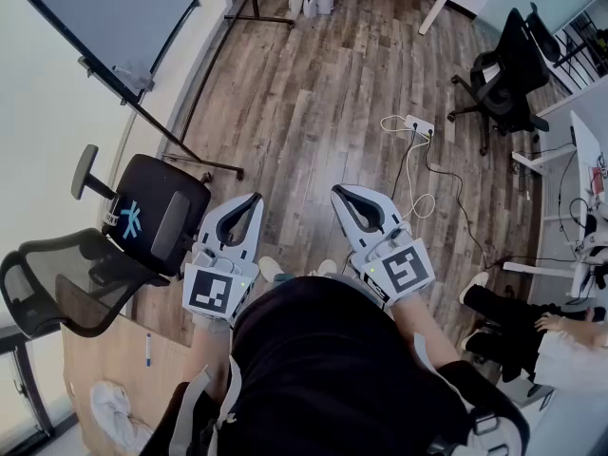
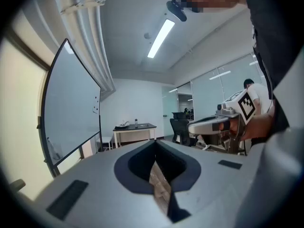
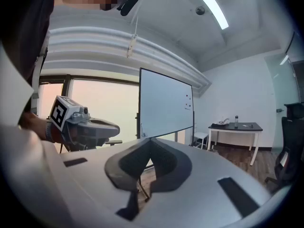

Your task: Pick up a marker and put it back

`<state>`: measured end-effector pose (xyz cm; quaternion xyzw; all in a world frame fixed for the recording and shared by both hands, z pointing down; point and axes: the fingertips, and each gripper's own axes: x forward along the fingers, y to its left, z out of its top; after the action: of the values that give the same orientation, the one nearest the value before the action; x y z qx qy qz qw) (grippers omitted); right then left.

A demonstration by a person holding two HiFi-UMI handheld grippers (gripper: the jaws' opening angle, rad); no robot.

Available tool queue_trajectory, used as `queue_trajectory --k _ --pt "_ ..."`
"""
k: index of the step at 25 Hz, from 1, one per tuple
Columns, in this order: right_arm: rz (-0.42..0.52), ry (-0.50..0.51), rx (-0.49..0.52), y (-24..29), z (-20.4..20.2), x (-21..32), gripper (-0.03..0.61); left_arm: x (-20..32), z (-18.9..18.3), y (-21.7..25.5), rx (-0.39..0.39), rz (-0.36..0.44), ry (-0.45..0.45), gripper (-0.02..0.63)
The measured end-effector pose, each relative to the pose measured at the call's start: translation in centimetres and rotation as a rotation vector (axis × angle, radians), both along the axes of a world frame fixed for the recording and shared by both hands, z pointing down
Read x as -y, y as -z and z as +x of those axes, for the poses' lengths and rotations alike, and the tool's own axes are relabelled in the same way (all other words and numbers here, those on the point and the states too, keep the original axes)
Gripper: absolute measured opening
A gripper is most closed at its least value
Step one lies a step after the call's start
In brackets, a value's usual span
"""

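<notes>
I hold both grippers close in front of my body, and they point out over the wooden floor. My left gripper (image 1: 251, 199) is shut with nothing between its fingertips, whose tips meet in the left gripper view (image 2: 154, 144). My right gripper (image 1: 338, 194) is also shut and empty, with its tips together in the right gripper view (image 3: 151, 140). A whiteboard on a stand (image 1: 114, 17) rises at the upper left, well away from both grippers. A slim marker-like stick with a blue end (image 1: 148, 349) lies on the wooden desk (image 1: 104, 359) at the lower left.
Two black office chairs (image 1: 152, 212) (image 1: 66, 288) stand at the left by the desk. A third chair (image 1: 503, 69) is at the upper right. A power strip with white cables (image 1: 416, 126) lies on the floor. A seated person's legs (image 1: 503, 316) are at the right.
</notes>
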<state>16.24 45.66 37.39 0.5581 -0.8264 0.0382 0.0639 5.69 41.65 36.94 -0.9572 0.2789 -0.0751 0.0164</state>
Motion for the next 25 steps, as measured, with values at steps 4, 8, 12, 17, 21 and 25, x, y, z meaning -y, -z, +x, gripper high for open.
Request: queue_trajectory --k 4,8,12,17,21,25 --pt "0.000 0.004 -0.003 0.2 -2.8 1.3 0.015 0.8 -2.6 -0.3 -0.014 -0.021 0.000 0.008" --pt "0.004 0.016 -0.002 0.0 -5.7 3.1 0.015 2.0 -5.7 -0.8 -0.014 -0.020 0.021 0.008" --pt "0.004 0.039 0.012 -0.2 -8.8 5.3 0.017 4.1 -9.7 -1.3 -0.032 -0.041 0.077 0.011" --pt "-0.013 0.062 -0.009 -0.9 -12.8 7.7 0.017 7.0 -14.7 -2.1 -0.031 -0.036 0.130 0.049" --pt "-0.040 0.074 -0.030 -1.7 -15.0 9.0 0.017 8.1 -17.5 -3.1 -0.050 -0.038 0.142 0.051" --pt "-0.054 0.095 -0.031 -2.1 -16.2 10.6 0.017 9.2 -18.8 -3.9 -0.047 -0.084 0.170 0.052"
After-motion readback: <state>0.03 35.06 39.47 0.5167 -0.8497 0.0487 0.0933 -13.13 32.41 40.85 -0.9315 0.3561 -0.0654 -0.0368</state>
